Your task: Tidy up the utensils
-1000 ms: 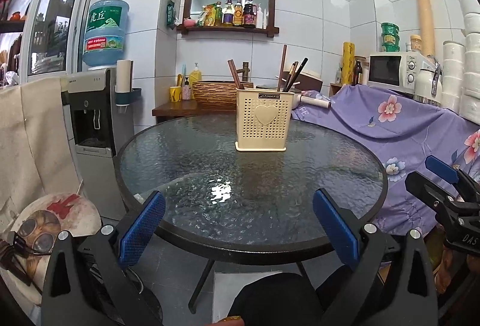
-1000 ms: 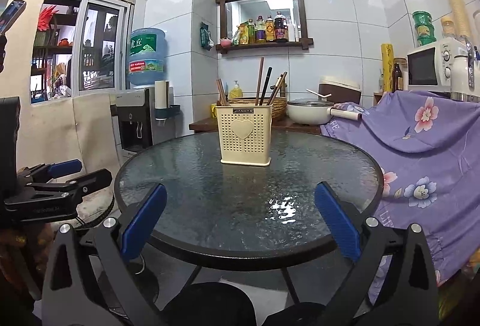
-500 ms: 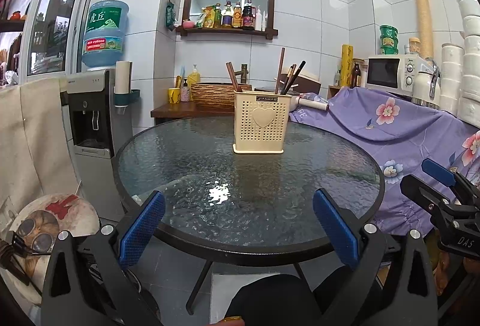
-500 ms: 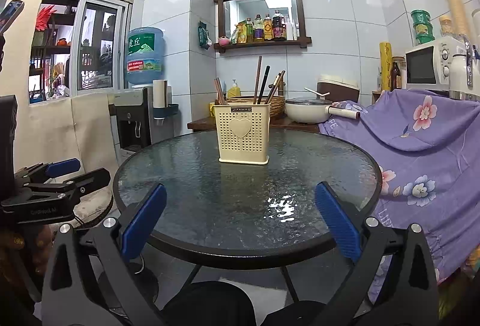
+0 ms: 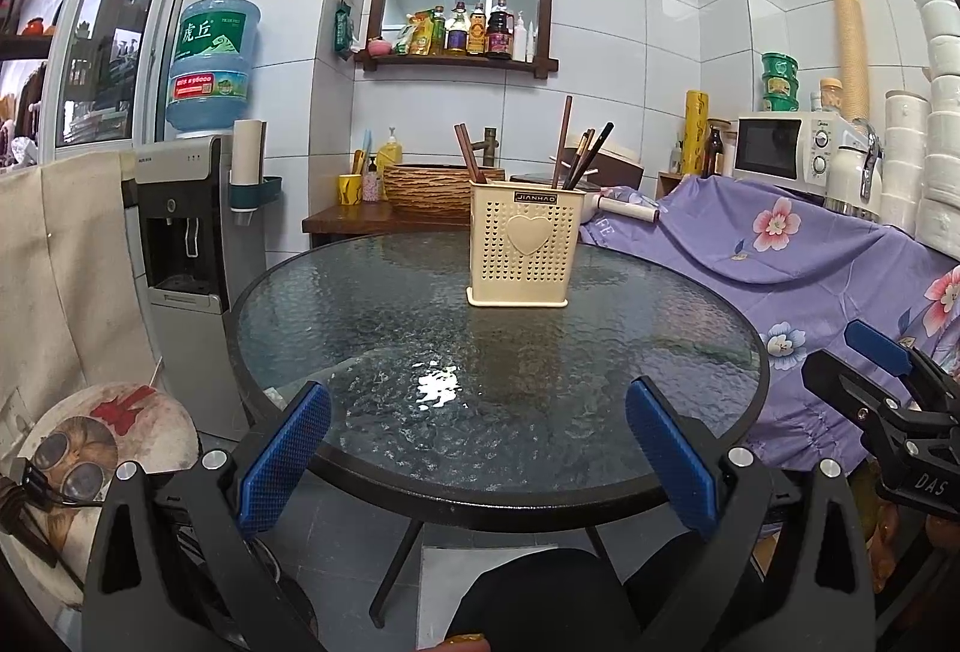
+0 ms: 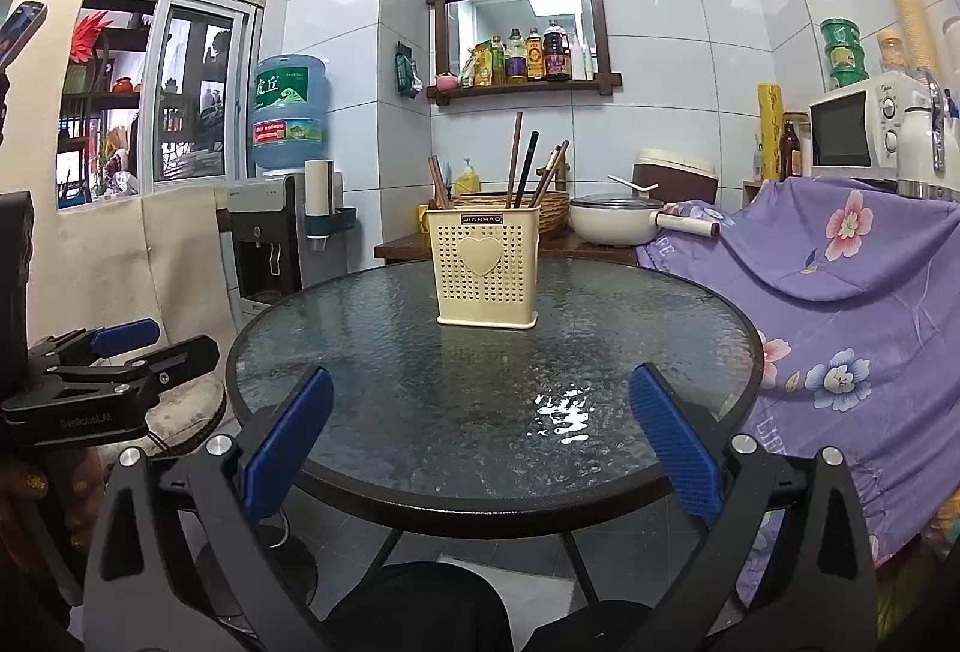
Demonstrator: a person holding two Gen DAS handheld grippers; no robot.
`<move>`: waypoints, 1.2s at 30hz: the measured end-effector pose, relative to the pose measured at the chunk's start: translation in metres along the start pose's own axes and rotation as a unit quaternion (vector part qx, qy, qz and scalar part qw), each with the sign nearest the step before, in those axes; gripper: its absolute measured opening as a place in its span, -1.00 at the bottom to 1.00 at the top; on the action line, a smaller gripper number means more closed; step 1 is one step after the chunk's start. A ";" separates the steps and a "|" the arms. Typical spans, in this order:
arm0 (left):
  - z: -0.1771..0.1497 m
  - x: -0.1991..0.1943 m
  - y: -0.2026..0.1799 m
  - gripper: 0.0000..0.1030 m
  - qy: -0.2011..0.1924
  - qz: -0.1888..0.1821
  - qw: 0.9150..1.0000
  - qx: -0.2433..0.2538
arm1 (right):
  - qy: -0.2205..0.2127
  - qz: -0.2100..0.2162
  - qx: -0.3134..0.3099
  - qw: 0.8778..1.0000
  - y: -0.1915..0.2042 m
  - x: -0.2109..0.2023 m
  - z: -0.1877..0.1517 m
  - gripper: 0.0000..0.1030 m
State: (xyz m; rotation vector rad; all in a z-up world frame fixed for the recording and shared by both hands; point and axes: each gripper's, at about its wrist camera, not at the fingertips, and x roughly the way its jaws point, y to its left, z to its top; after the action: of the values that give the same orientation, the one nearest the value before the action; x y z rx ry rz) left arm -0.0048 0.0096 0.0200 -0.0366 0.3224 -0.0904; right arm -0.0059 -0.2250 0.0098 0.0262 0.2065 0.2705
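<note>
One cream holder stands upright on the far half of the round glass table, a little right of the middle in the left wrist view. About six chopsticks stick up out of it, long axes near vertical: two lean left at its left side, the others fan up and to the right. Two grippers hang at the near table edge. The left gripper and the right gripper both have their fingers spread wide, holding and touching nothing.
</note>
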 end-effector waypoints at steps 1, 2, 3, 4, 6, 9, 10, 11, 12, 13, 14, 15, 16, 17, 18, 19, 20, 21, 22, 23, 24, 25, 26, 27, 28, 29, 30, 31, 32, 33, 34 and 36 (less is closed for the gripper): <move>0.000 0.000 0.000 0.88 0.000 -0.001 1.000 -0.001 | 0.000 0.000 0.000 1.000 0.000 0.000 0.000 0.89; 0.000 0.000 0.001 0.88 0.000 -0.001 1.000 -0.002 | 0.000 0.000 0.000 1.000 0.000 0.000 0.000 0.89; 0.000 0.000 0.001 0.88 0.000 -0.001 1.000 -0.003 | 0.001 0.000 0.000 1.000 0.000 0.000 0.000 0.89; 0.000 0.000 0.001 0.88 0.000 -0.001 1.000 -0.004 | 0.001 0.001 0.000 1.000 0.000 0.000 0.000 0.89; 0.000 0.000 0.002 0.88 0.000 -0.001 1.000 -0.004 | 0.002 0.001 0.000 1.000 0.000 0.001 0.000 0.89; 0.000 0.000 0.002 0.88 0.001 -0.001 1.000 -0.005 | 0.002 0.001 0.000 1.000 0.000 0.001 -0.001 0.89; 0.000 0.000 0.002 0.88 0.000 -0.002 1.000 -0.005 | 0.002 0.001 0.001 1.000 0.001 0.001 0.000 0.89; 0.000 0.000 0.002 0.88 0.000 -0.002 1.000 -0.005 | 0.002 0.001 0.000 1.000 0.001 0.001 0.000 0.89; 0.000 0.000 0.002 0.88 0.000 -0.002 1.000 -0.005 | 0.002 0.001 0.000 1.000 0.001 0.001 -0.001 0.89; 0.000 0.000 0.002 0.88 0.000 -0.002 1.000 -0.005 | 0.002 0.001 0.000 1.000 0.001 0.001 -0.001 0.89; 0.000 0.000 0.002 0.88 0.000 -0.002 1.000 -0.004 | 0.002 0.002 0.000 1.000 0.001 0.001 -0.001 0.89; 0.000 0.000 0.002 0.88 0.000 -0.002 1.000 -0.005 | 0.002 0.002 0.000 1.000 0.001 0.001 -0.001 0.89; 0.000 0.000 0.002 0.88 0.000 -0.002 1.000 -0.005 | 0.002 0.002 0.000 1.000 0.001 0.001 -0.001 0.89; 0.000 0.001 0.001 0.88 0.001 -0.003 1.000 -0.005 | 0.001 0.002 0.000 1.000 0.000 0.001 -0.001 0.89; 0.001 0.000 0.002 0.88 0.001 -0.003 1.000 -0.005 | 0.002 0.001 0.000 1.000 0.001 0.001 -0.001 0.89; 0.001 0.001 0.001 0.88 0.002 -0.004 1.000 -0.006 | 0.002 0.002 0.000 1.000 0.001 0.002 -0.001 0.89; 0.001 0.000 0.001 0.88 0.002 -0.004 1.000 -0.006 | 0.003 0.002 0.000 1.000 0.001 0.001 -0.001 0.89; 0.001 0.000 0.001 0.88 0.002 -0.005 1.000 -0.005 | 0.004 0.002 -0.001 1.000 0.001 0.002 -0.001 0.89; 0.002 0.000 0.001 0.88 0.001 -0.005 1.000 -0.005 | 0.004 0.002 0.000 1.000 0.001 0.002 -0.002 0.89; 0.002 0.000 0.001 0.88 0.001 -0.005 1.000 -0.006 | 0.005 0.003 0.000 1.000 0.001 0.002 -0.002 0.89; 0.001 0.000 0.001 0.88 0.002 -0.006 1.000 -0.006 | 0.005 0.004 0.000 1.000 0.002 0.002 -0.002 0.89; 0.002 0.000 0.001 0.88 0.003 -0.006 1.000 -0.007 | 0.005 0.004 0.000 1.000 0.002 0.002 -0.002 0.89; 0.002 0.000 0.001 0.88 0.003 -0.007 1.000 -0.007 | 0.005 0.004 0.000 1.000 0.002 0.002 -0.002 0.89; 0.002 0.000 0.000 0.88 0.003 -0.007 1.000 -0.008 | 0.005 0.004 -0.001 1.000 0.003 0.002 -0.002 0.89; 0.003 -0.001 0.000 0.88 0.003 -0.007 1.000 -0.009 | 0.004 0.005 -0.002 1.000 0.003 0.002 -0.002 0.89; 0.003 -0.001 0.000 0.88 0.003 -0.008 1.000 -0.009 | 0.005 0.005 -0.002 1.000 0.003 0.002 -0.001 0.89; 0.003 -0.001 0.000 0.88 0.003 -0.008 1.000 -0.010 | 0.006 0.005 -0.001 1.000 0.003 0.003 -0.001 0.89; 0.003 -0.001 0.001 0.88 0.003 -0.009 1.000 -0.011 | 0.007 0.006 0.000 1.000 0.002 0.003 -0.002 0.89; 0.003 -0.001 0.001 0.88 0.003 -0.008 1.000 -0.011 | 0.008 0.006 0.000 1.000 0.002 0.003 -0.001 0.89; 0.003 -0.001 0.000 0.88 0.003 -0.008 1.000 -0.011 | 0.008 0.007 0.000 1.000 0.003 0.004 -0.002 0.89; 0.003 -0.001 0.000 0.88 0.003 -0.008 1.000 -0.012 | 0.008 0.007 0.000 1.000 0.003 0.003 -0.002 0.89; 0.003 -0.001 -0.001 0.88 0.002 -0.008 1.000 -0.012 | 0.008 0.007 0.000 1.000 0.003 0.003 -0.002 0.89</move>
State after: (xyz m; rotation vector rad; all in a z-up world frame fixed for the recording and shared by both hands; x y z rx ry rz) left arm -0.0044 0.0090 0.0235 -0.0635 0.3283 -0.1015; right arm -0.0039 -0.2212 0.0077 0.0256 0.2218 0.2854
